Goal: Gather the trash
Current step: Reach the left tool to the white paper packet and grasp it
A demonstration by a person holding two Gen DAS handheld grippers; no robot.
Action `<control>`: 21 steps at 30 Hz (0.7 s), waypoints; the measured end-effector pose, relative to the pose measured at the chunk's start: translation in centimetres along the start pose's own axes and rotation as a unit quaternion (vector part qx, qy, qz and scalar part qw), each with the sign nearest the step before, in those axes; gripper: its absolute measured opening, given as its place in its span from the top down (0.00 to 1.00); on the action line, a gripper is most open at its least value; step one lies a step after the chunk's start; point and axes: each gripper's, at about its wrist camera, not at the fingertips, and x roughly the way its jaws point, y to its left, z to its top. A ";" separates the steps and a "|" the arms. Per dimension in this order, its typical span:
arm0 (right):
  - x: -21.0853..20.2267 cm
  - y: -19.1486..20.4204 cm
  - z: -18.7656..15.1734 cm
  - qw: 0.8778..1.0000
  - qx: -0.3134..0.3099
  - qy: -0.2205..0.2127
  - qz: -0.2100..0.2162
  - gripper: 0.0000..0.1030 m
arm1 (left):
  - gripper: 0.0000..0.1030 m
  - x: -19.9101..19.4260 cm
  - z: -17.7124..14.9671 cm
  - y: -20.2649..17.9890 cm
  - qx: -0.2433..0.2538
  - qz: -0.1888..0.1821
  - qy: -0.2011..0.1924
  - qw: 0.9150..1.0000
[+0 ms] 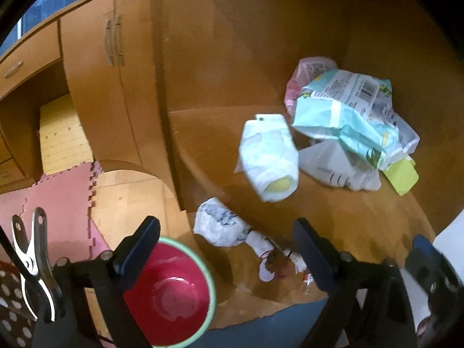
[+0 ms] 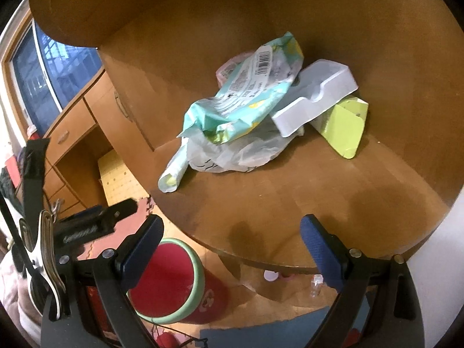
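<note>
Both grippers stand with jaws wide and nothing between them: the left gripper [image 1: 226, 249] has the red bin [image 1: 174, 295] below its left finger, the right gripper [image 2: 232, 246] hangs over the table's [image 2: 319, 203] near edge. The nearest trash, a rolled pale wrapper [image 2: 171, 171], lies ahead and slightly left of the right gripper, beside the main pile [image 2: 246, 110]. Its long axis runs diagonally, the yellow-tipped end nearest, so I'd close across its middle.
</note>
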 end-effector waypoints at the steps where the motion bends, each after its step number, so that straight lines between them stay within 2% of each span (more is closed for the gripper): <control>1: -0.1 -0.2 0.0 1.000 0.000 0.000 -0.002 0.05 | 0.09 0.4 0.4 -0.2 0.001 -0.006 0.000 1.000; 9: -0.6 -1.2 0.2 1.000 0.011 -0.006 0.000 0.05 | 0.13 3.6 4.1 -2.9 0.012 -0.035 -0.029 0.999; 18: -0.6 -2.0 0.4 1.000 0.017 0.000 0.001 0.05 | 0.19 8.6 4.5 -3.1 -0.001 -0.024 0.012 1.000; 21: -0.6 -2.3 0.4 1.000 0.021 0.003 -0.001 0.05 | 0.20 8.9 4.3 -3.4 0.004 -0.015 0.007 1.000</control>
